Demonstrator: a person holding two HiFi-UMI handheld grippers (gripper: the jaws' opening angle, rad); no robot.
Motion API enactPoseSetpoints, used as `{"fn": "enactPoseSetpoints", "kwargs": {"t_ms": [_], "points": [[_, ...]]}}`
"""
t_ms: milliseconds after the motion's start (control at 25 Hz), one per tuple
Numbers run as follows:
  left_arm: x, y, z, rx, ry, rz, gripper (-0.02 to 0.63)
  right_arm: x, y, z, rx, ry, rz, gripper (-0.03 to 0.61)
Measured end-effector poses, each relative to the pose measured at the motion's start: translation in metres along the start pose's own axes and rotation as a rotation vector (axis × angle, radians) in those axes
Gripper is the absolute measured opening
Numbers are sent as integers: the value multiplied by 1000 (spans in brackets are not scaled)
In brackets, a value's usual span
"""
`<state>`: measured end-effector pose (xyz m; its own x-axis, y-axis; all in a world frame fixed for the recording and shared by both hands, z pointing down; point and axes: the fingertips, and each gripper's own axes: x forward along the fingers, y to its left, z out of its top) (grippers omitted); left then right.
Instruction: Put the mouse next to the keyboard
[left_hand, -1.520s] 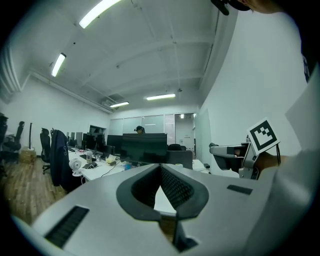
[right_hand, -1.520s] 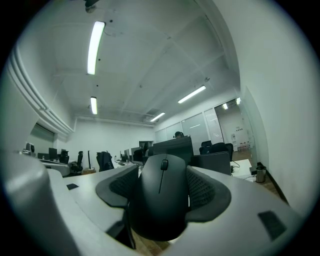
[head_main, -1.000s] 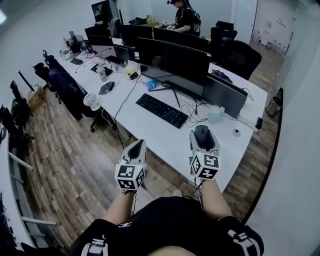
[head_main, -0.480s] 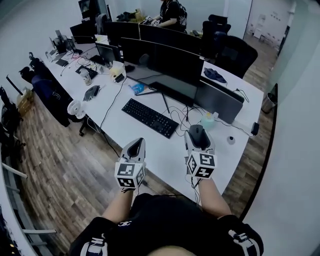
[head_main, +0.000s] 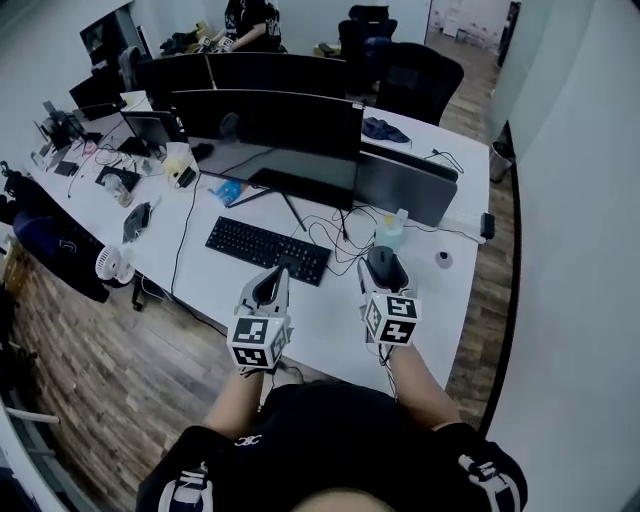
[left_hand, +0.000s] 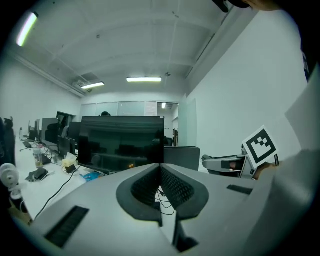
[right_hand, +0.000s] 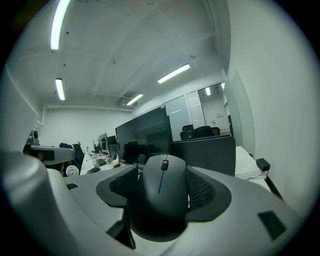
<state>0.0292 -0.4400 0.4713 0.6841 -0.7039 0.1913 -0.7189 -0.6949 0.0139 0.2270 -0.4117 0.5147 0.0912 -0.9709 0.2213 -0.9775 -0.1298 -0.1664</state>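
Jaws of right gripper (head_main: 383, 262) clamp mouse (right_hand: 161, 195); left gripper (head_main: 270, 285) closed, empty; white office desk (head_main: 328, 312) below.

Black monitor (head_main: 270, 125), green bottle (head_main: 388, 233), desk fan (head_main: 108, 263)

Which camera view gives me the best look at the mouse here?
The right gripper view: the mouse fills the centre, clamped by the right gripper, its scroll wheel plain. The head view shows only its small dark top above the desk. The left gripper view does not show it.
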Motion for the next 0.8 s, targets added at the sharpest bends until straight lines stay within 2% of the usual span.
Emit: {"fn": "enactPoseSetpoints", "kwargs": {"t_ms": [200,480,640,800], "points": [[26,20,-4,1,16,-71,12,25,-10,-24,27,50,-107,321],[48,42,-13,-8,35,-142,12,61,-20,-80,66,178,-225,321],[51,56,-17,-9,45,-160,12,79,-21,-120,117,260,-282,322],[52,75,-21,-10,46,-158,12,97,-16,-163,111,366,-309,322]]}}
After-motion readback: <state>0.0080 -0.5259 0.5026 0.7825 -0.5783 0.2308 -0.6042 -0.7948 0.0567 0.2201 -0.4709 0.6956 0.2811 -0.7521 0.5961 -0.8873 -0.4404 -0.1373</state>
